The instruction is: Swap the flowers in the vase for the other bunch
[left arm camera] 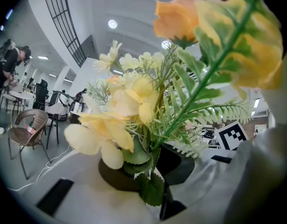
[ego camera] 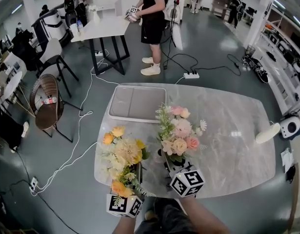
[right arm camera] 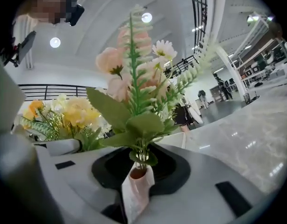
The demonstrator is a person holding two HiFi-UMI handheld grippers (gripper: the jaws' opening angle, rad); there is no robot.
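I hold two bunches of artificial flowers upright over the near edge of the marble table (ego camera: 232, 145). My left gripper (ego camera: 135, 173) is shut on the stems of the yellow and orange bunch (ego camera: 123, 152). In the left gripper view the yellow bunch (left arm camera: 134, 106) rises from between the jaws of the left gripper (left arm camera: 155, 190). My right gripper (ego camera: 170, 164) is shut on the pink bunch (ego camera: 180, 133). In the right gripper view the right gripper (right arm camera: 136, 183) pinches its pale taped stem, and the pink bunch (right arm camera: 138, 78) stands straight up. I see no vase for certain.
A white rectangular tray (ego camera: 137, 103) lies at the table's far left. A white elongated object (ego camera: 268, 133) sits at the right edge. Beyond the table are a standing person (ego camera: 152, 13), a power strip (ego camera: 191, 75) with cables, and a wicker chair (ego camera: 47, 101).
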